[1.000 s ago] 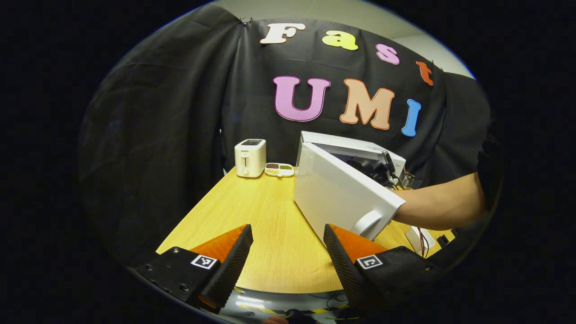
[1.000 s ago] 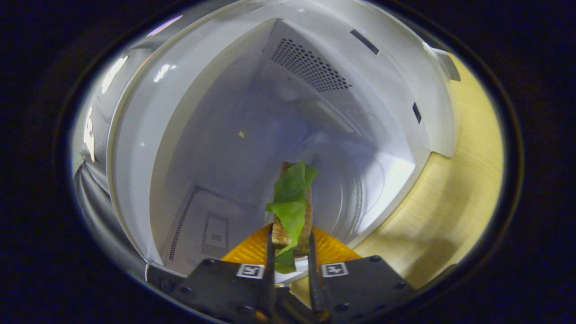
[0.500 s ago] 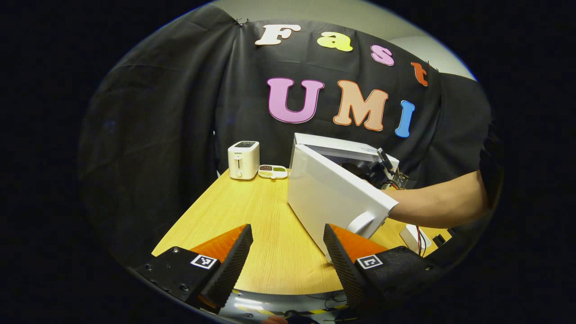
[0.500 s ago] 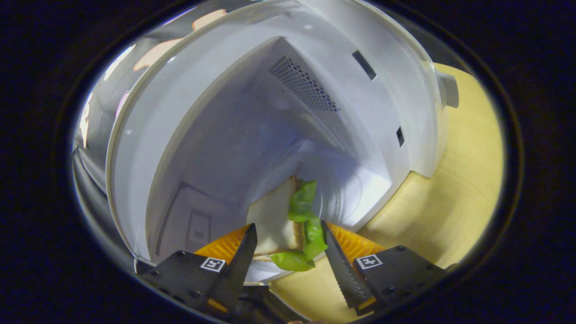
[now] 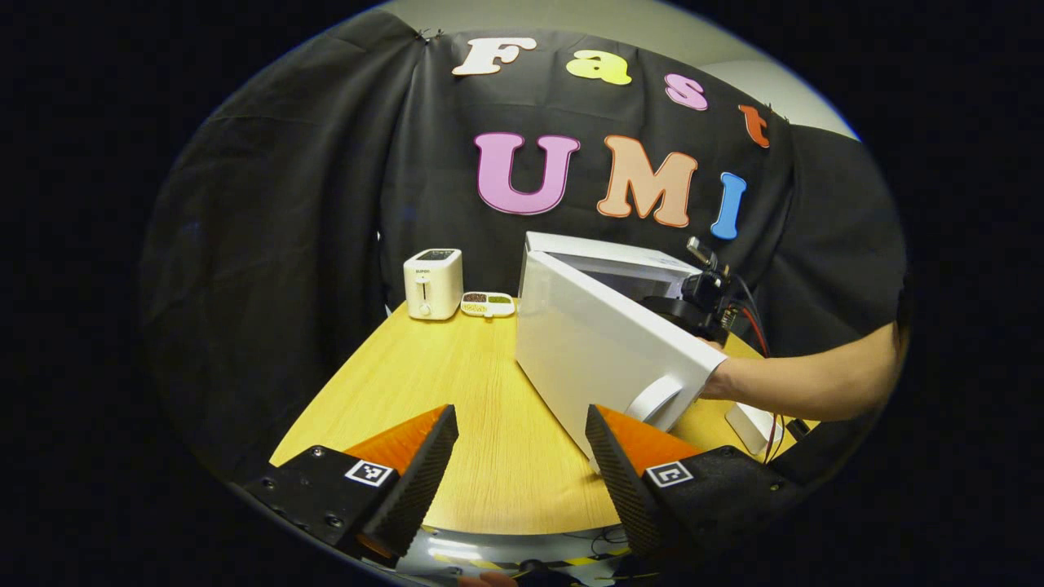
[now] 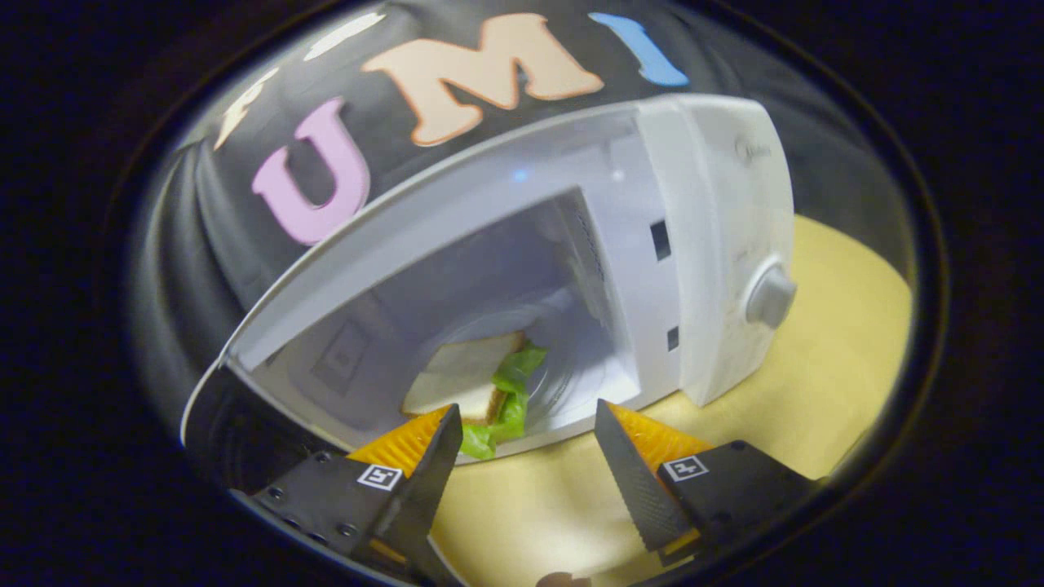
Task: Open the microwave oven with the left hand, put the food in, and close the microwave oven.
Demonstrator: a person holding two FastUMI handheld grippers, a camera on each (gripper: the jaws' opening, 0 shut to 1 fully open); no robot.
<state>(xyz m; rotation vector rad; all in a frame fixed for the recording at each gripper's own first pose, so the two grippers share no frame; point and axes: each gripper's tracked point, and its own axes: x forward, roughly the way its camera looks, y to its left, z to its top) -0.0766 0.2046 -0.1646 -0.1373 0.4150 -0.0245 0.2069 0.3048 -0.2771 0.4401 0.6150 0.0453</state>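
Both tongs stand wide open and empty. At centre of the right gripper view, the sandwich (image 6: 473, 383) lies inside the microwave (image 6: 701, 244). Your next move: bring the left tongs (image 5: 522, 456) against the open door (image 5: 603, 350) and swing it shut.

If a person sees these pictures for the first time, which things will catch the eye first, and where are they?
The white microwave oven stands on the yellow table with its door swung wide open. Inside, a sandwich with green lettuce lies on the oven floor, just beyond the open right gripper. In the left gripper view, a white toaster stands at the table's far end.
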